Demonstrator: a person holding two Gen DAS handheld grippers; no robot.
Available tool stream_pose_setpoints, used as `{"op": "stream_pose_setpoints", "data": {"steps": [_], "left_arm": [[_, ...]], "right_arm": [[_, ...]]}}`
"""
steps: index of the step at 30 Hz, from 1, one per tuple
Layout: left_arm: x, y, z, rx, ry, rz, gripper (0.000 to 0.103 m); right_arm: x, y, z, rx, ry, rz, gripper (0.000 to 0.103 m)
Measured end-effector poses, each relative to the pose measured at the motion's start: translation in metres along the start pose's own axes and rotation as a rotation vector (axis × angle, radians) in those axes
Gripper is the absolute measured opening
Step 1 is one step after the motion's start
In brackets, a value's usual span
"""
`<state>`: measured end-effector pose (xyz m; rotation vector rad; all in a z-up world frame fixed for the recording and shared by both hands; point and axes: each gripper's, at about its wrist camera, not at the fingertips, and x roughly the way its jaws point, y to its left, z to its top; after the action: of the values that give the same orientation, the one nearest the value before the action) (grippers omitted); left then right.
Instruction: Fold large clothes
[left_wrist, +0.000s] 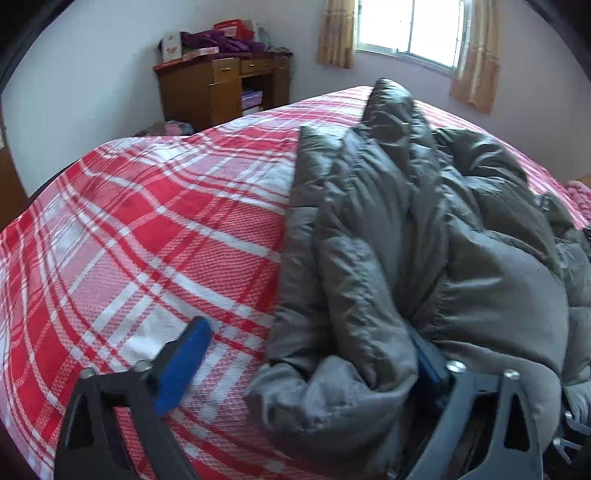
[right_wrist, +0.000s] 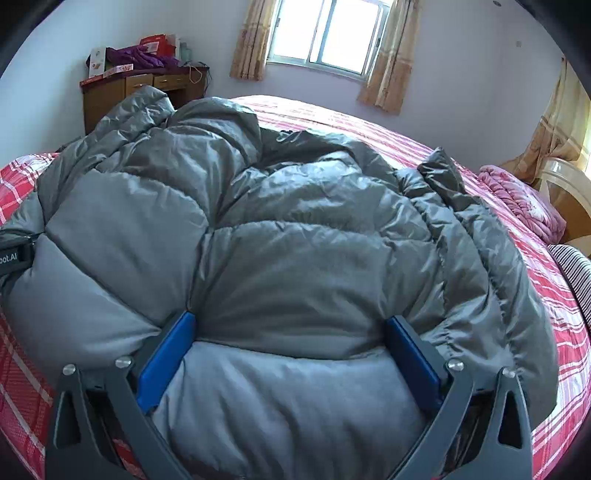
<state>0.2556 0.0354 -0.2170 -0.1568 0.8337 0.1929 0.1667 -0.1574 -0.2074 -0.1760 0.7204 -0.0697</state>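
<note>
Now the grey puffer jacket (right_wrist: 288, 229) lies heaped on the plaid bed (left_wrist: 147, 229) — left tongs (left_wrist: 306, 373) spread around its edge, right tongs (right_wrist: 291, 350) straddling the hem, neither clenched — slippery padding may squirt free.

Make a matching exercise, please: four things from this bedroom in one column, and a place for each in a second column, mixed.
Things:
1. grey down jacket
2. purple garment
3. pink quilt
4. curtains

Places:
a. beside the window
b. on top of the wooden desk
c. spread on the plaid bedspread
d. bunched at the bed's right end, near the headboard

Pairs: 1-c, 2-b, 3-d, 4-a
</note>
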Motion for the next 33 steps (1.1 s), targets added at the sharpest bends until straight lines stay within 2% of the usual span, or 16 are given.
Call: {"op": "stream_pose_setpoints", "data": {"steps": [1, 3, 6, 7, 16, 21, 25, 27, 29, 31, 33], "left_arm": [[-0.003, -0.003, 0.000, 0.013, -0.001, -0.036, 0.068], [-0.008, -0.010, 0.000, 0.038, 0.001, -0.090, 0.046], [-0.009, -0.009, 0.002, 0.020, 0.024, -0.169, 0.019], [-0.012, -0.009, 0.004, 0.030, 0.021, -0.174, 0.012], [-0.045, 0.018, 0.014, 0.001, -0.048, -0.225, 0.007], [-0.073, 0.059, 0.024, -0.065, -0.086, -0.220, 0.007], [-0.096, 0.082, 0.036, -0.040, -0.149, -0.151, 0.007], [-0.106, 0.089, 0.040, -0.024, -0.176, -0.122, 0.007], [-0.118, 0.087, 0.048, -0.001, -0.209, -0.111, 0.007], [-0.129, 0.075, 0.053, 0.030, -0.234, -0.114, 0.007], [-0.148, 0.046, 0.059, 0.090, -0.285, -0.129, 0.007]], "right_arm": [[0.000, 0.000, 0.000, 0.001, 0.000, 0.001, 0.103], [0.000, 0.000, 0.000, 0.002, 0.000, 0.002, 0.103], [0.000, 0.001, 0.000, 0.004, -0.001, 0.002, 0.103], [-0.001, 0.001, 0.000, 0.006, 0.000, 0.001, 0.103], [-0.005, 0.013, 0.002, 0.005, 0.015, -0.044, 0.103], [-0.012, 0.043, 0.003, -0.017, 0.002, -0.036, 0.103], [-0.021, 0.088, 0.006, -0.089, -0.020, 0.029, 0.103], [-0.027, 0.102, 0.012, -0.114, -0.018, 0.107, 0.103], [-0.037, 0.096, 0.019, -0.097, -0.021, 0.222, 0.102], [-0.052, 0.075, 0.025, -0.048, -0.046, 0.252, 0.102], [-0.067, 0.044, 0.029, 0.003, -0.078, 0.270, 0.103]]}}
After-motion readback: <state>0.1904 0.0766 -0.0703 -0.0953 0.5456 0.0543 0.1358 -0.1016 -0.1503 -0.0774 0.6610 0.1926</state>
